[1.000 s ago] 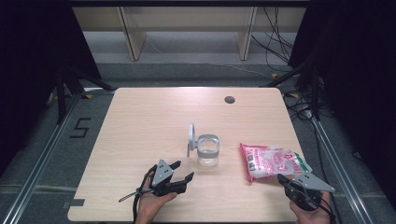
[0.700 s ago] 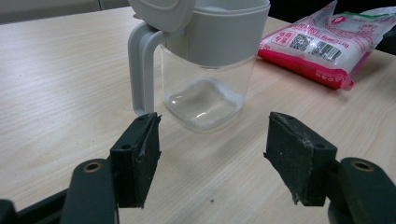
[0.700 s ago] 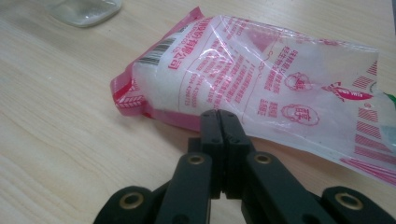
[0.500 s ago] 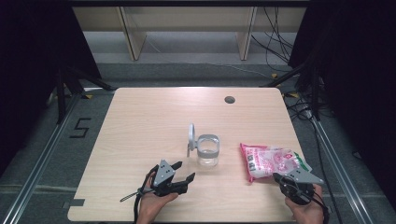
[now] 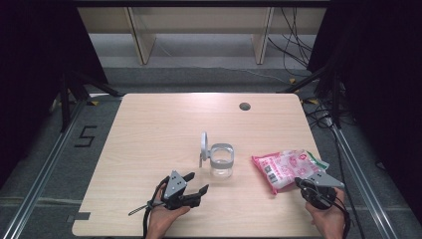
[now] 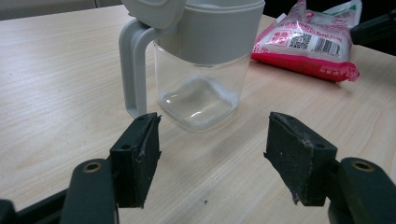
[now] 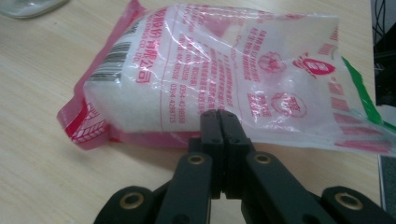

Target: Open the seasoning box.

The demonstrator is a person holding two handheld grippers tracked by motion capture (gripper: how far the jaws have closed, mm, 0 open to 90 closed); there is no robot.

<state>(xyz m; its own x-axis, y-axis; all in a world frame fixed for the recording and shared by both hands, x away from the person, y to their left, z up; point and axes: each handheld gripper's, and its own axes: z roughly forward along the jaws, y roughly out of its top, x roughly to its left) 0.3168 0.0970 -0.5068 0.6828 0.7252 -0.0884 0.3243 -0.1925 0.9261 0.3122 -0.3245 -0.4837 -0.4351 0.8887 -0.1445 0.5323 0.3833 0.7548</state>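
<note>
A clear plastic jar (image 5: 221,162) with a grey collar and a flipped-up grey lid (image 5: 203,145) stands near the table's front centre; in the left gripper view the jar (image 6: 201,65) rises just beyond my jaws. My left gripper (image 5: 195,184) is open, low over the table in front-left of the jar, with nothing between its pads (image 6: 138,154). A pink-and-clear bag of white grains (image 5: 284,168) lies flat to the jar's right. My right gripper (image 5: 300,183) is shut and empty, its tips (image 7: 220,122) right at the bag's (image 7: 219,70) near edge.
The wooden table (image 5: 164,124) has a round cable hole (image 5: 244,106) at the back right. Its front edge runs just under both hands. Dark floor rails and cables lie beyond the right edge.
My right gripper has slid a little leftward along the table toward the bag's near edge. The left gripper, jar and bag have stayed put.
</note>
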